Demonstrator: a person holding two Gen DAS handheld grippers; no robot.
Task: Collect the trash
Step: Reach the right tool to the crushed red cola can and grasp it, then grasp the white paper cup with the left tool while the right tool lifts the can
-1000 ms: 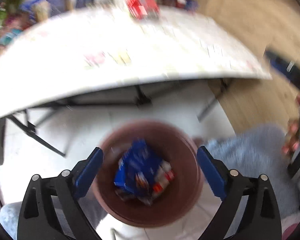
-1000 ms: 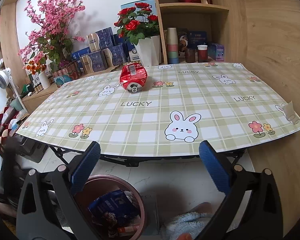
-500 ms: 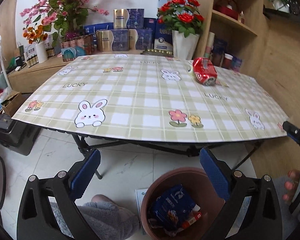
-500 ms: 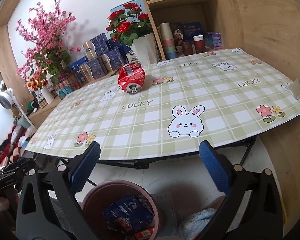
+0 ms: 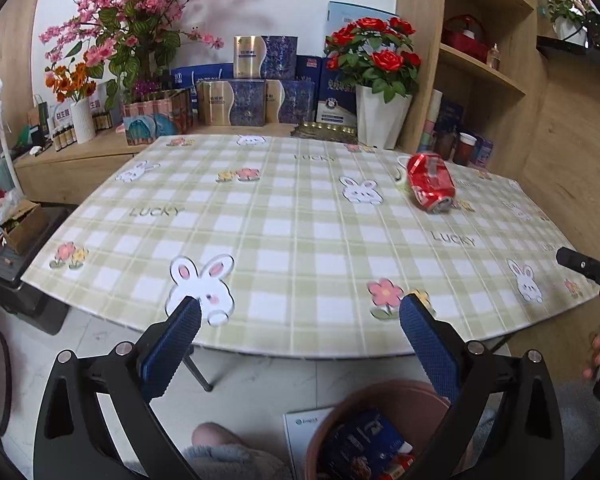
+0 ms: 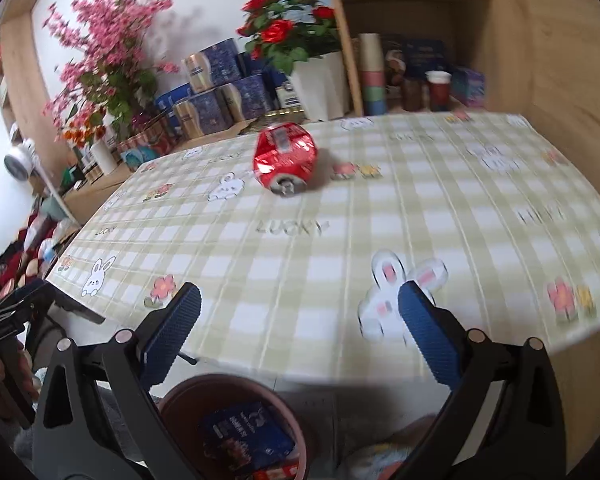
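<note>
— Where was the can [image 5: 431, 187] when you looked?

— Lying on its side on the checked surface [image 5: 284, 240], well in from the near edge, toward the white pot of red roses [image 5: 380, 80]. It was crushed and red, and nothing was touching it.

— Which way did it point?

— Its long axis ran roughly from the roses toward the near edge of the surface. The silver top end faced the near edge; from the right wrist view that round end looked almost straight at me [image 6: 287, 160]. The other end pointed back at the roses.

— And the grippers?

— Both hung low, off the near edge and well apart from the can. The left gripper [image 5: 300, 322] had its blue fingers [image 5: 171, 344] spread wide with nothing between them. The right gripper [image 6: 299, 318] was the same: fingers [image 6: 428, 332] wide apart, empty. From the left wrist view the right one showed only as a dark piece at the far right.

— Anything below?

— A brown bin [image 6: 180, 398] stood on the floor under the near edge, on the opposite side of the surface from the roses. A blue wrapper [image 6: 244, 432] lay inside it, with something red beside that which I couldn't make out.
</note>
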